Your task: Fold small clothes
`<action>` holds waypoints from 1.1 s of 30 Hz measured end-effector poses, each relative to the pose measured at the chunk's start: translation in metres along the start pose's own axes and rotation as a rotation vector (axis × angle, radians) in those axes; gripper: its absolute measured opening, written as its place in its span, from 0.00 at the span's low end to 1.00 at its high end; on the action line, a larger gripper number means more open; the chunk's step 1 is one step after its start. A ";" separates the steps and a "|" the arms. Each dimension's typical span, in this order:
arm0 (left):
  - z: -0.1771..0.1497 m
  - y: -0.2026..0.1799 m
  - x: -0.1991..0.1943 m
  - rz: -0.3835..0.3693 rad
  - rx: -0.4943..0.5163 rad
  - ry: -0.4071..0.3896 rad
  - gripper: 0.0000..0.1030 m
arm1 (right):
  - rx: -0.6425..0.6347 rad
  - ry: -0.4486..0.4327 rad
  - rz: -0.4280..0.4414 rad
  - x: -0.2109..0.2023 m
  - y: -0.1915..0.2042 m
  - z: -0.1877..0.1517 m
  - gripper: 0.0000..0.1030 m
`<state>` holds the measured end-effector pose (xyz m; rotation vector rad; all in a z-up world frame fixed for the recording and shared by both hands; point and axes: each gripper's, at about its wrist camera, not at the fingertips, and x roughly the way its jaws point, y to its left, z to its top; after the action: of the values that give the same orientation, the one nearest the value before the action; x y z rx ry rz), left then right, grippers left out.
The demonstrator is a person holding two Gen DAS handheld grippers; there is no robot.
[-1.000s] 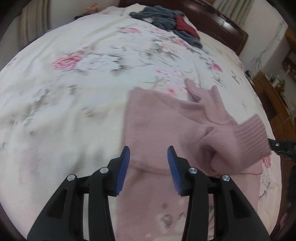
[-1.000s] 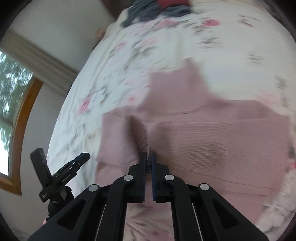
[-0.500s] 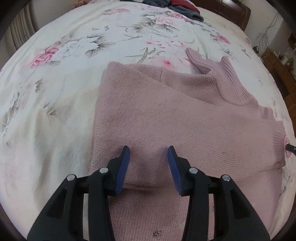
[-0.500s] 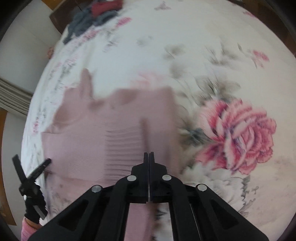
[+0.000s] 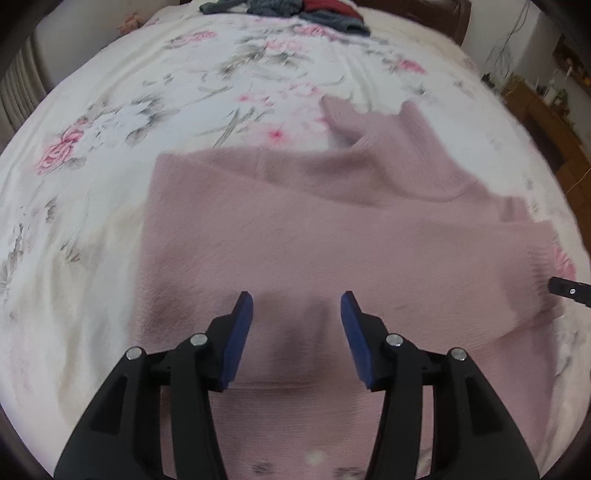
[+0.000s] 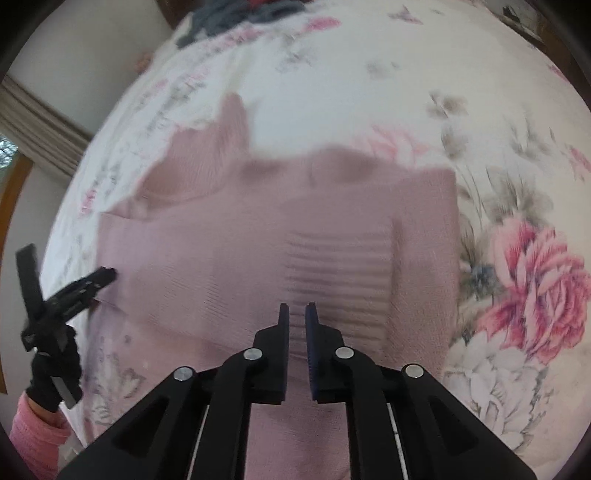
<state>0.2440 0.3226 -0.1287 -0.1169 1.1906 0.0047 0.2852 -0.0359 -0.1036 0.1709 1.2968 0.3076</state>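
A pink knit sweater (image 5: 314,229) lies flat on the floral bedsheet (image 5: 147,92), collar toward the headboard. One sleeve is folded across the body, and its ribbed cuff (image 6: 340,266) lies just ahead of my right gripper (image 6: 297,305). That gripper's jaws stand a narrow gap apart with nothing between them. My left gripper (image 5: 296,295) hovers wide open over the lower part of the sweater, holding nothing. The left gripper (image 6: 74,291) also shows at the sweater's (image 6: 221,258) left edge, held by a gloved hand (image 6: 51,373). The right gripper's tip (image 5: 569,291) shows beside the cuff (image 5: 532,269).
A pile of grey and red clothes (image 5: 295,7) lies at the head of the bed. A wooden dresser (image 5: 546,118) stands to the right of the bed. A window frame and curtain (image 6: 33,125) are on the left. Bedsheet stretches left of the sweater.
The right gripper carried the sleeve across the sweater's body, laid it down, and parted its jaws slightly. The left gripper, still open, moved closer over the sweater.
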 end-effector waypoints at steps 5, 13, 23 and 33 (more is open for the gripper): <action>-0.007 0.027 0.010 -0.036 -0.032 0.014 0.49 | 0.066 0.010 0.058 0.010 -0.032 -0.013 0.05; 0.006 0.018 0.001 -0.046 -0.023 0.013 0.49 | 0.025 0.044 0.042 0.008 -0.016 0.002 0.20; 0.108 -0.016 0.013 -0.128 -0.038 -0.058 0.64 | -0.001 -0.024 0.117 0.033 0.041 0.110 0.46; 0.166 -0.034 0.091 -0.224 -0.085 0.042 0.64 | 0.037 -0.019 0.156 0.115 0.074 0.191 0.57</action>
<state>0.4342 0.2990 -0.1491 -0.3253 1.2144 -0.1444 0.4865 0.0800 -0.1366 0.3069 1.2731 0.4144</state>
